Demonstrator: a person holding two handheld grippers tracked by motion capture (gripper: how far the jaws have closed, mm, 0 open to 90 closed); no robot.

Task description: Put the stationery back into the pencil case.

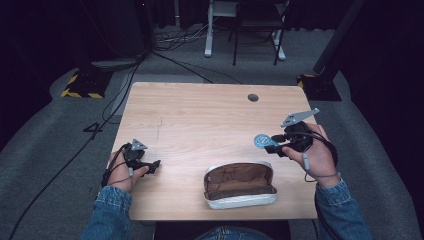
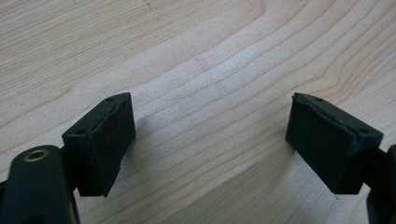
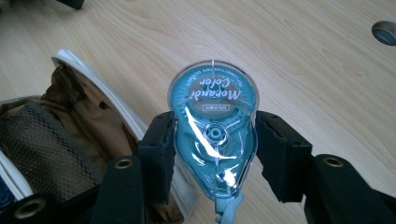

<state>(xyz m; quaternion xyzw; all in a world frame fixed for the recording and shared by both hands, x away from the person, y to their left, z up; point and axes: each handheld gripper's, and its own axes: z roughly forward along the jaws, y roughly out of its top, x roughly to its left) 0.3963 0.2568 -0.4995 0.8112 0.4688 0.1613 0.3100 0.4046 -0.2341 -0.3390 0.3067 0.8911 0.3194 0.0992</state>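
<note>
Wood table (image 1: 200, 115) – right gripper (image 3: 212, 140) clamps teal tape dispenser (image 3: 212, 116); open pouch (image 1: 240, 185) beside; left gripper (image 2: 210, 140) agape, empty.

Bright table, dark room

The wooden table (image 1: 200, 115) is lit from above, and the room around it is nearly black. The high view is a bit soft and grainy. In the right gripper view, white glare streaks shine on the blue tape case (image 3: 212, 126) between the jaws. In the left gripper view, soft shadows lie just under each jaw, and the wood grain looks sharp.
</note>
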